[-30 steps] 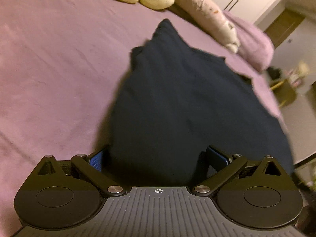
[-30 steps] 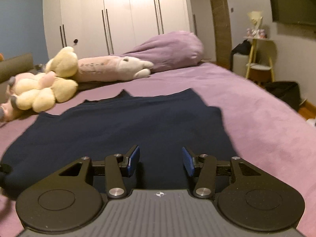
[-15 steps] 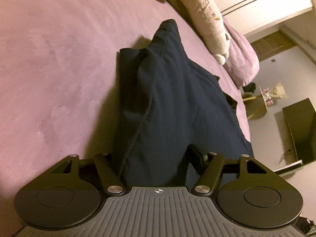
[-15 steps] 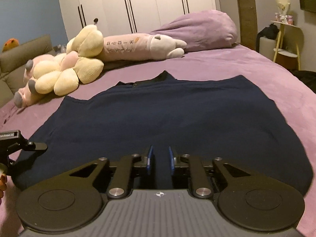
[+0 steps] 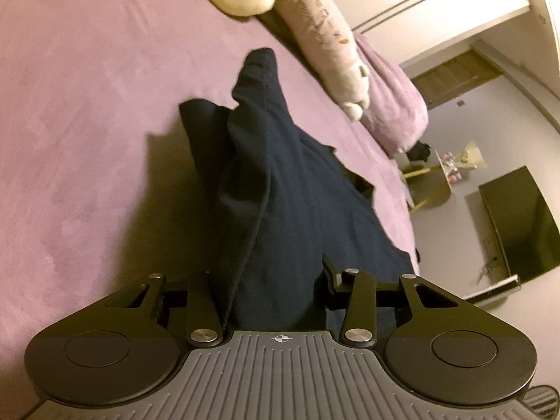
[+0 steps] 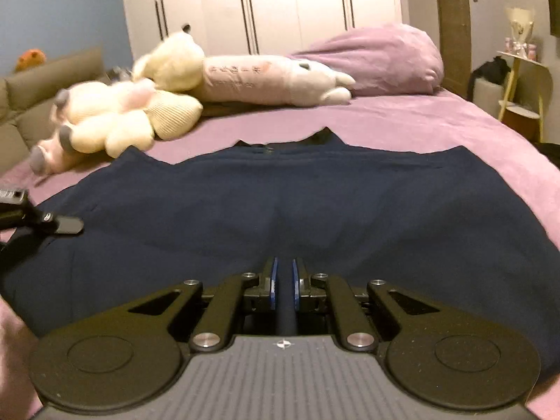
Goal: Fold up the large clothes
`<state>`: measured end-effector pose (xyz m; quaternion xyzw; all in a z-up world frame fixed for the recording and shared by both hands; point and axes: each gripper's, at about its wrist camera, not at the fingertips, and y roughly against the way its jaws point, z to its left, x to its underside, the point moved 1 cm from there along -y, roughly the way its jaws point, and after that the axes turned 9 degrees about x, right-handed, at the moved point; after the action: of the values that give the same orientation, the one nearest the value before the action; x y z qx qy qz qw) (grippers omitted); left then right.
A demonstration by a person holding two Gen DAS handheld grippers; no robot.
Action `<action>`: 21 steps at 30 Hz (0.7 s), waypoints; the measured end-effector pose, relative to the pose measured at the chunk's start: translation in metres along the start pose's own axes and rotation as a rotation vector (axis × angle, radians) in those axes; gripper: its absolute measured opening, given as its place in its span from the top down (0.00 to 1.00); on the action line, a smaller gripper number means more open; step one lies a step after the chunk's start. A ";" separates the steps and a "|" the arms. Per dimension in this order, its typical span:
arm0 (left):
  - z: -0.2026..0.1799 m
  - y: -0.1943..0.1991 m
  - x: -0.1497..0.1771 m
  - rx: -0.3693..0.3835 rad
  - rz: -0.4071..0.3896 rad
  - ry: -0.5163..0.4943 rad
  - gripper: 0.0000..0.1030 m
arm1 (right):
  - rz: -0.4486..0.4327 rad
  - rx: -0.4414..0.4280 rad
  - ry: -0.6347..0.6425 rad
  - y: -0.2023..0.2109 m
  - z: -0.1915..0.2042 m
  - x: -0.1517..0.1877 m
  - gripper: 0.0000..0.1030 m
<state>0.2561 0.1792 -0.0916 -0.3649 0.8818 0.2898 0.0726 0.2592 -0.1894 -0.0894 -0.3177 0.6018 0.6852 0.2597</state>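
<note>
A large dark navy garment [image 6: 315,203] lies spread on the purple bed [image 6: 437,129], collar at the far side. My right gripper [image 6: 283,283] is shut on its near hem at the middle. My left gripper [image 5: 269,280] is shut on the navy garment [image 5: 297,182] at its left edge, and the cloth bunches up between the fingers and hides the pads. The left gripper also shows at the left edge of the right wrist view [image 6: 31,220]. The left part of the cloth rises in a ridge off the bed [image 5: 87,122].
A yellow plush toy [image 6: 129,115] and a long pink plush [image 6: 273,80] lie at the head of the bed beside a purple pillow [image 6: 381,59]. White wardrobes [image 6: 280,7] stand behind. A small yellow side table [image 6: 521,84] and a dark TV [image 5: 518,220] stand to the right.
Both grippers closed on the garment's edge. The left one lifted its side, so the cloth now bunches into a raised ridge. The right view shifted left toward the hem's middle.
</note>
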 end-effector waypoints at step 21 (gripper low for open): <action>-0.212 -0.151 0.070 0.032 0.188 -0.319 0.58 | -0.027 -0.068 -0.436 0.045 -0.130 -0.004 0.91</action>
<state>0.3263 -0.0681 -0.0100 -0.2292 0.8938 0.3353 0.1900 0.2441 -0.3240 -0.0661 -0.1786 0.5035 0.7542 0.3819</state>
